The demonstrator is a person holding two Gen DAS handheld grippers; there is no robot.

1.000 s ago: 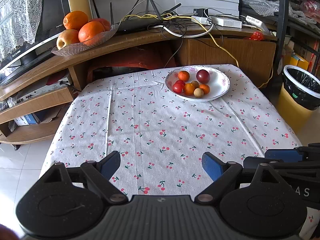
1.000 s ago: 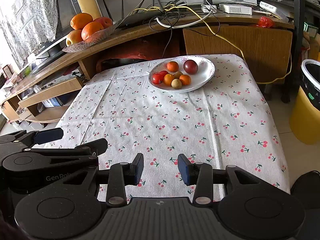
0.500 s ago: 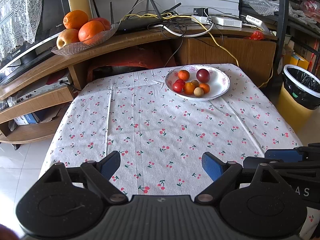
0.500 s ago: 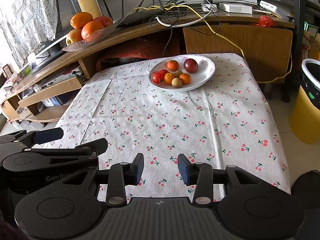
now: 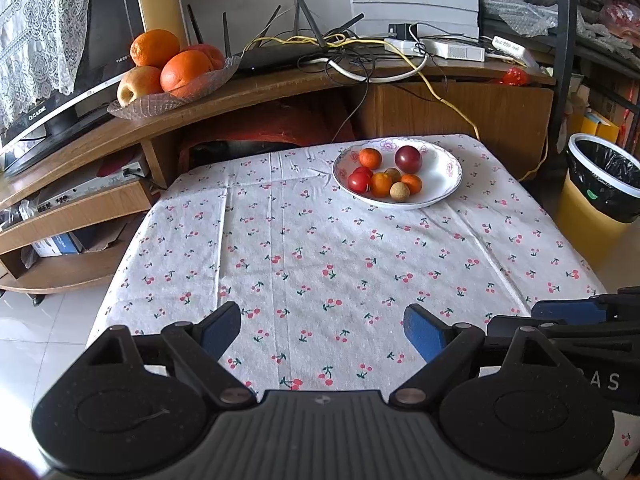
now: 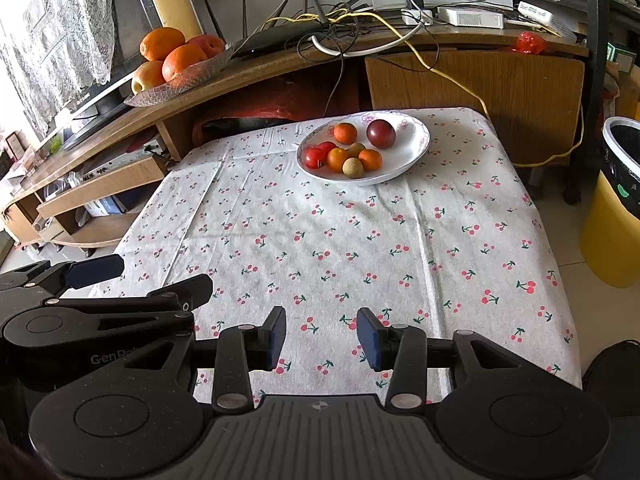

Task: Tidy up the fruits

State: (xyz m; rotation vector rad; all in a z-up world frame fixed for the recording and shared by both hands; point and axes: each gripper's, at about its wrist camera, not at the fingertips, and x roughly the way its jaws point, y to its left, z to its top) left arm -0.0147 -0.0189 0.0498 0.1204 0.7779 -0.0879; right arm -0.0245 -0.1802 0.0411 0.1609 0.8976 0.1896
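Note:
A white floral plate (image 5: pixel 444 168) (image 6: pixel 408 144) sits at the far side of the cherry-print tablecloth (image 5: pixel 320 248) (image 6: pixel 340 232). It holds several small fruits: a dark red plum (image 5: pixel 408 159) (image 6: pixel 381 133), small oranges (image 5: pixel 369 157) (image 6: pixel 345 133), red tomatoes (image 5: pixel 358 181) (image 6: pixel 314 157) and a tan round fruit (image 5: pixel 399 192) (image 6: pixel 352 168). My left gripper (image 5: pixel 322 330) hangs open over the near edge of the table, nothing between its fingers. My right gripper (image 6: pixel 321 336) is beside it, open and empty too.
A glass dish (image 5: pixel 168 96) (image 6: pixel 176 84) of big oranges and an apple stands on the wooden shelf behind, next to a router and tangled cables (image 5: pixel 340 52). A yellow bin (image 5: pixel 600 200) (image 6: pixel 616 208) with a black liner stands right of the table.
The plate has drifted slightly up in the right wrist view, so that gripper has shifted a little. Both grippers stay open and empty.

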